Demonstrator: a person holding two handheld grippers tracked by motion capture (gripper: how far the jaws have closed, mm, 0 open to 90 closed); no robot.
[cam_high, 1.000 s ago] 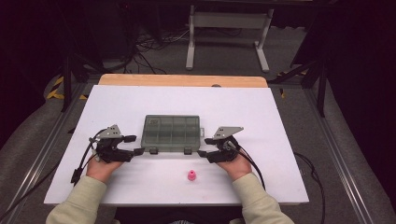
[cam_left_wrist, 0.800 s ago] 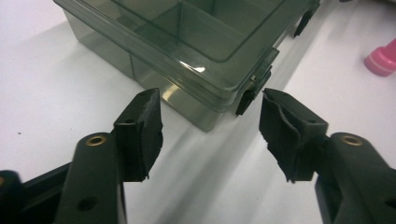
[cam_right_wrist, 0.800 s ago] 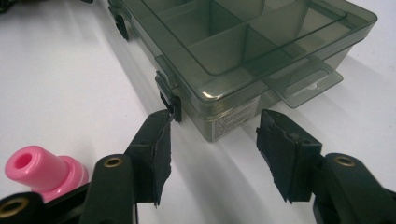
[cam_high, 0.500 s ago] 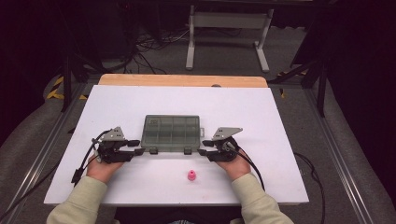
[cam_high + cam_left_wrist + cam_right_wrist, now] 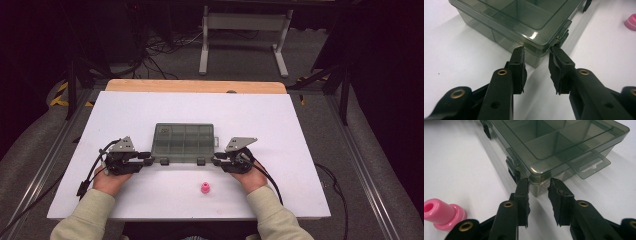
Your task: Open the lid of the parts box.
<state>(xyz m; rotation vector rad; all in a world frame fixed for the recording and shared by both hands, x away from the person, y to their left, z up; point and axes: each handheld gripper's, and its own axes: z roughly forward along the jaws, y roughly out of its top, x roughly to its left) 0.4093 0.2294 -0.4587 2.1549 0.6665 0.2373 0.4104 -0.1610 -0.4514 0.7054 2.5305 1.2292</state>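
no readable text; small label on the organizer box (image 5: 544, 185) corner, between the right gripper's jaws, too blurred to read.

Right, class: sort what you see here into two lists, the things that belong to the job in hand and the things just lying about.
In the job:
- smoky-green clear plastic compartment box, lid shut
- left gripper, open at the box's near left corner
- right gripper, open at its near right corner

Lying about:
- small pink plastic spool, untouched on the white table
- wooden board at the far edge
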